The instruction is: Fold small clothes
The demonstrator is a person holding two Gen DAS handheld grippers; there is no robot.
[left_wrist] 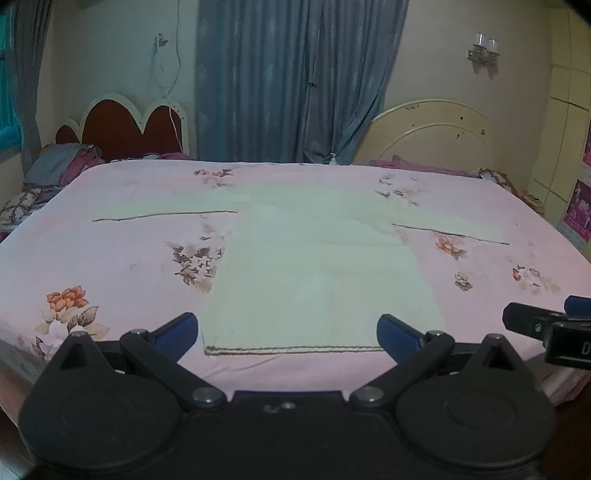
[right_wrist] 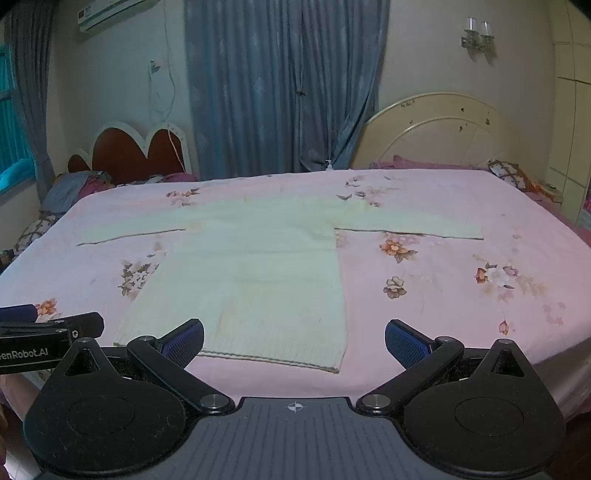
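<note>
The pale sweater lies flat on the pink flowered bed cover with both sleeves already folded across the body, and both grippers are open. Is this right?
Not quite. The sleeves are not folded: in the right wrist view the sweater lies flat on the pink bed cover with both sleeves spread straight out to the sides. The rest holds: the left gripper and right gripper both have their jaws open.

This is a bedroom in a home. A wide bed [right_wrist: 461,206] under a pink floral sheet [left_wrist: 122,258] fills the middle of both views. Behind it stand two headboards: one dark red with a white scalloped edge [left_wrist: 129,125], one cream and arched [left_wrist: 432,129] (its paint is spotted and chipped). Long blue-grey curtains [right_wrist: 280,85] hang down the back wall, a twin-lamp wall sconce [right_wrist: 476,35] is fixed beside them, and an air-conditioning unit [right_wrist: 110,14] sits high on the wall. Pillows and bedding are heaped at the left [left_wrist: 62,166].
</note>
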